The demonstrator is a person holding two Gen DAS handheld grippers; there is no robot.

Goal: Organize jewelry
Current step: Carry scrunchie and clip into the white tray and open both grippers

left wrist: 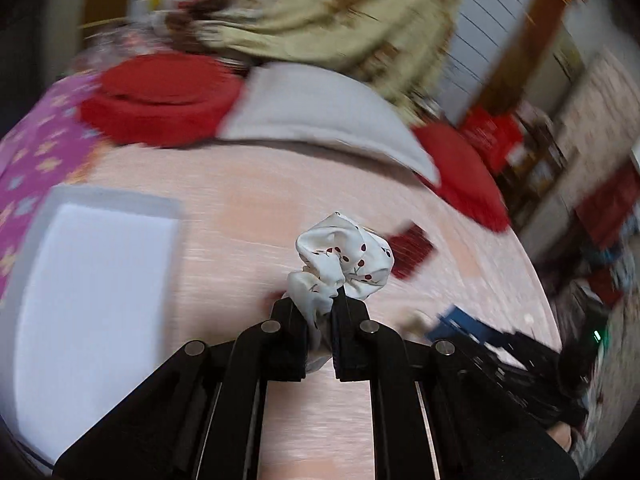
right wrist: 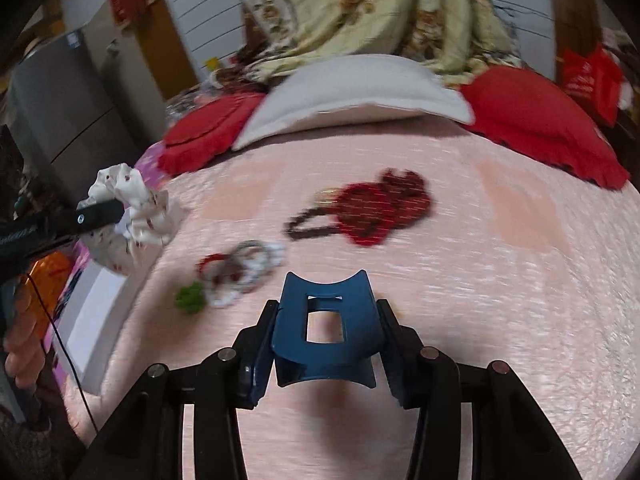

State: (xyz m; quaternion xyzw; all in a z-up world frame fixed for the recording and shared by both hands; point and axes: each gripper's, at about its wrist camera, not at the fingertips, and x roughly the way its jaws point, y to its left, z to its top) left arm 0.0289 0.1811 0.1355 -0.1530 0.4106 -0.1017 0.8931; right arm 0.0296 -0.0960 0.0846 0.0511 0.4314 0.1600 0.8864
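My left gripper (left wrist: 322, 308) is shut on a white scrunchie with red cherries (left wrist: 344, 256), held in the air above the pink bedspread (left wrist: 248, 216). The right wrist view shows the same scrunchie (right wrist: 140, 208) at the far left, pinched by the left gripper's black fingers (right wrist: 100, 210). My right gripper (right wrist: 326, 340) is shut on a blue hair claw clip (right wrist: 324, 320), its pads pressing on both sides of the clip. On the bedspread lie a dark red scrunchie (right wrist: 380, 208), a dark bead loop (right wrist: 308, 224), several small bracelets (right wrist: 240, 268) and a green piece (right wrist: 191, 298).
A white tray (left wrist: 96, 296) lies on the bed at the left; its edge (right wrist: 96, 320) also shows in the right wrist view. Red cushions (right wrist: 536, 120) and a grey pillow (right wrist: 352, 88) line the far side, with a floral blanket (right wrist: 360, 8) behind. A hand (right wrist: 24, 332) is at the left edge.
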